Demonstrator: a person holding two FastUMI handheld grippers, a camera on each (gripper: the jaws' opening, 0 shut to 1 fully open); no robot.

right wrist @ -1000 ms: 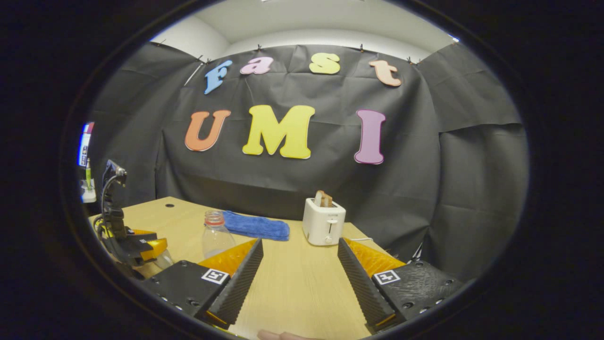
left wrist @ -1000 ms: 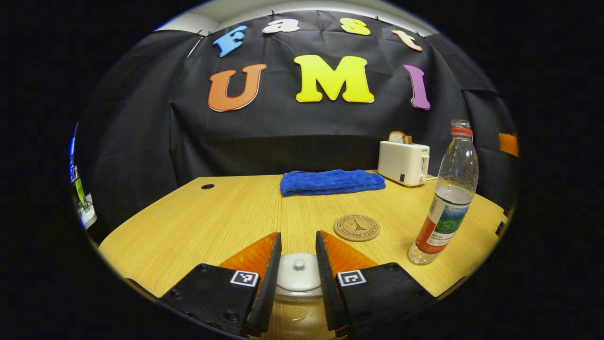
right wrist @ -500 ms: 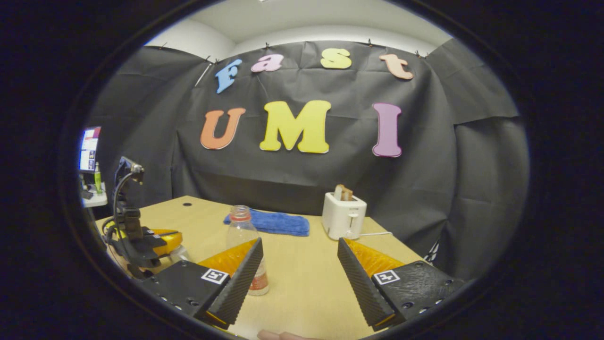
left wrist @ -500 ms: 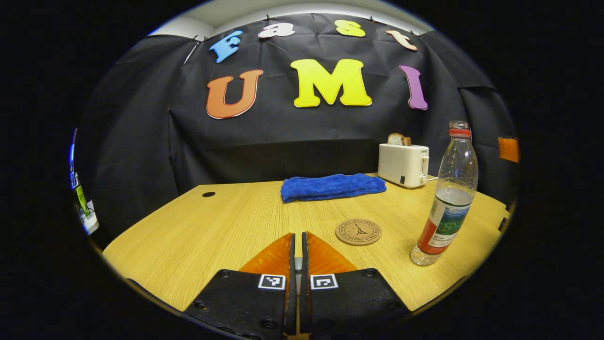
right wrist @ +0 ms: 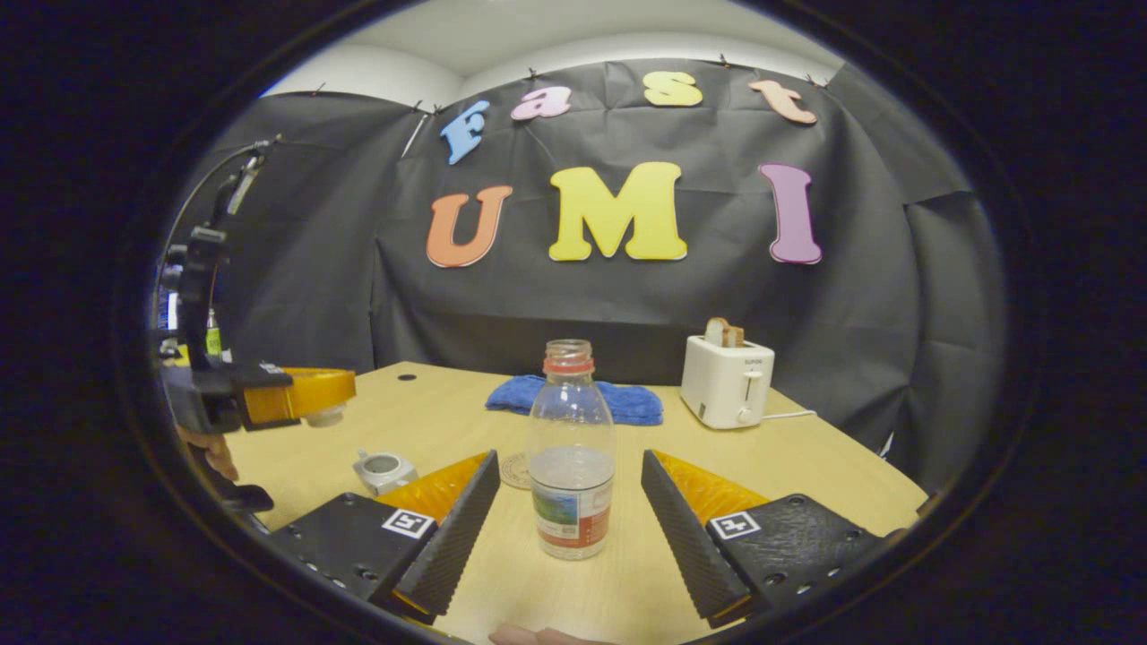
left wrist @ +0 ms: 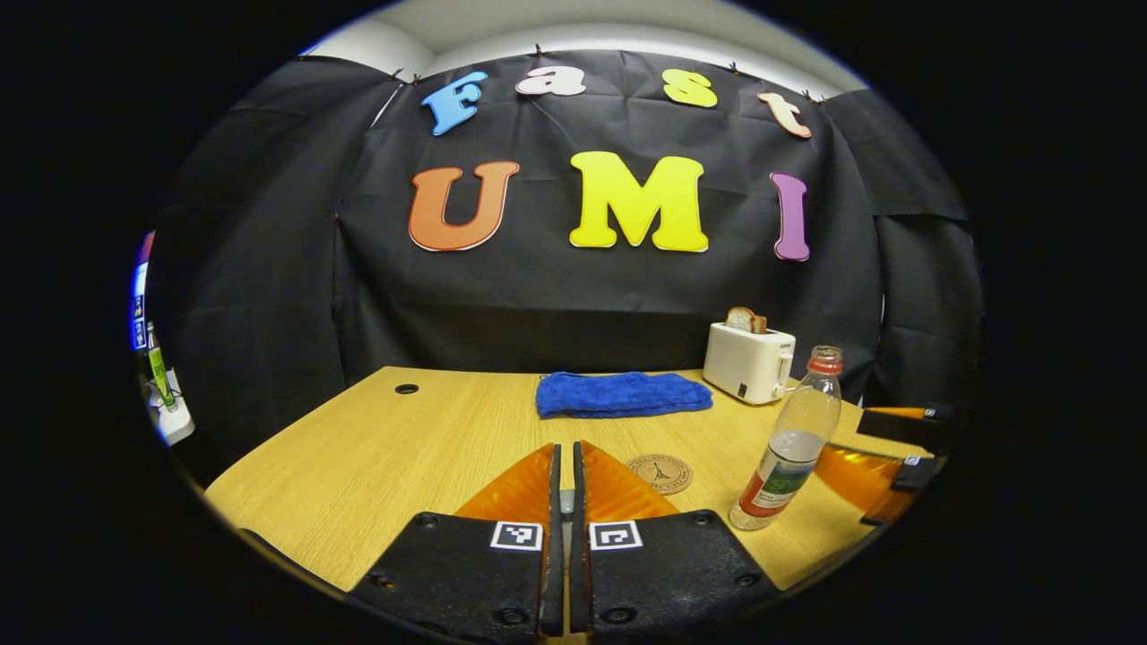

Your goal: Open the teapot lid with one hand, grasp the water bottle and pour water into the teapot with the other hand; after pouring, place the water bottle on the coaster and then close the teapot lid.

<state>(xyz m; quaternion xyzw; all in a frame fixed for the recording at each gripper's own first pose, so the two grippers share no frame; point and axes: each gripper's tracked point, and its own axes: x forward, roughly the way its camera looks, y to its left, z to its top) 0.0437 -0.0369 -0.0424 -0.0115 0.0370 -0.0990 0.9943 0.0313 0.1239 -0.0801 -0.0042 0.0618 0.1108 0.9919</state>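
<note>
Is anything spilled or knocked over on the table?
No. The water bottle stands upright between the open right gripper fingers, and the teapot stands open because the left gripper holds its lid up.

Left gripper [left wrist: 562, 475] closed on lid [right wrist: 324, 415], lifted; teapot [right wrist: 382, 468] uncovered.

A light wood-grain table [left wrist: 376, 448] stands in a booth walled with black cloth [left wrist: 556, 296] pinned along its top edge. Above the cloth, a pale wall and ceiling [right wrist: 582, 36] catch soft, even light. A round cable hole [left wrist: 407, 389] sits near the table's far left corner. At the far left, beyond the cloth, a lit screen [left wrist: 139, 305] glows.
</note>
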